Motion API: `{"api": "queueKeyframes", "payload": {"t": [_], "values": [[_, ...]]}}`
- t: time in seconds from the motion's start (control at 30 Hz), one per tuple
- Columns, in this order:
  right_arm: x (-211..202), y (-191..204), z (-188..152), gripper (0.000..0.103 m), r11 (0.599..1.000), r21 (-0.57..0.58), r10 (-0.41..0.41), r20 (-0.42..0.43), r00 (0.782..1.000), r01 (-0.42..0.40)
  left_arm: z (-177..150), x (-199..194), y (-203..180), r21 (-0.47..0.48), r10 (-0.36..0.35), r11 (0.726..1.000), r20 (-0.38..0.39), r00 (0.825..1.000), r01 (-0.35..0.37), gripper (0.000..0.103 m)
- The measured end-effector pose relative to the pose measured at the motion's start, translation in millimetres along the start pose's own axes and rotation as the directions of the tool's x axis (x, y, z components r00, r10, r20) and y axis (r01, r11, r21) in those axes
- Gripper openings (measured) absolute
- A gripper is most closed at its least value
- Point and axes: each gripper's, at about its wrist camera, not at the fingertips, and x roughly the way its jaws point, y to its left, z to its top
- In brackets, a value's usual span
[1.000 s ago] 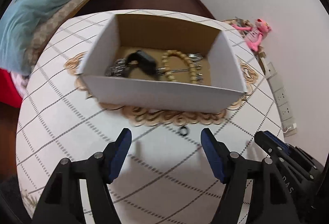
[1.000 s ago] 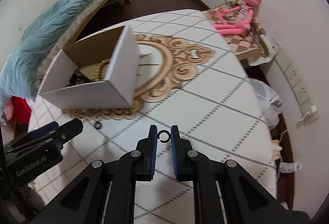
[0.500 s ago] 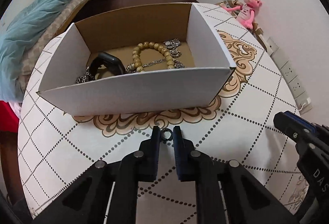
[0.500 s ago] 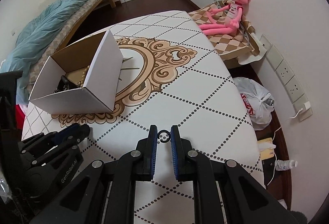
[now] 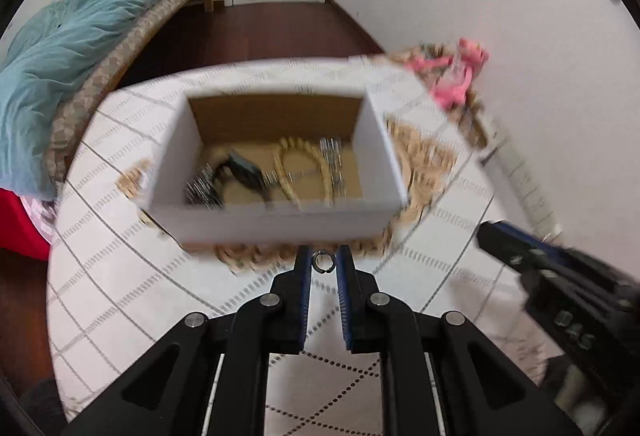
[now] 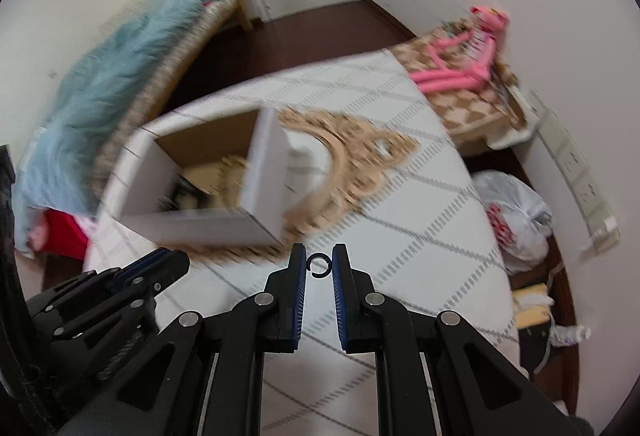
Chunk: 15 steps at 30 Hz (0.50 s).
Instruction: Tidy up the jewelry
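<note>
Left wrist view: the left gripper (image 5: pixel 324 262) is pinching a small silver ring (image 5: pixel 324 261) between its blue pads, jaws nearly closed, at lower centre of the frame. Above it, the white cardboard box (image 5: pixel 276 224) is sitting on the patterned table (image 5: pixel 120 276), blurred, already holding a beaded bracelet (image 5: pixel 298 164), chains and a dark item.

Right wrist view: the right gripper (image 6: pixel 319 265) is clamping a dark open ring (image 6: pixel 319 265) edge-on, jaws almost shut, at lower centre. The box (image 6: pixel 208 226) is lying at centre left, and the left gripper (image 6: pixel 120 284) is entering at lower left.

Both rings are probably light, rigid and slippery. Gripping across the outer rim suits them, since a slack pinch could let them spring out before they are over the box.
</note>
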Motion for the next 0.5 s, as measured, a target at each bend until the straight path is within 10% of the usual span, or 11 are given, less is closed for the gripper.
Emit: {"api": "queueKeyframes", "payload": {"t": [0.2, 0.5], "values": [[13.0, 41.4, 60.5, 0.014, 0.994, -0.049, 0.098, -0.006, 0.995, -0.099, 64.9, -15.4, 43.6, -0.038, 0.033, 0.999, 0.026, 0.999, -0.032, 0.010], [84.2, 74.6, 116.4, 0.015, 0.990, -0.110, 0.056, -0.237, 0.970, -0.084, 112.5, 22.1, 73.8, -0.040, 0.119, 0.992, -0.098, 0.988, -0.123, 0.018]]}}
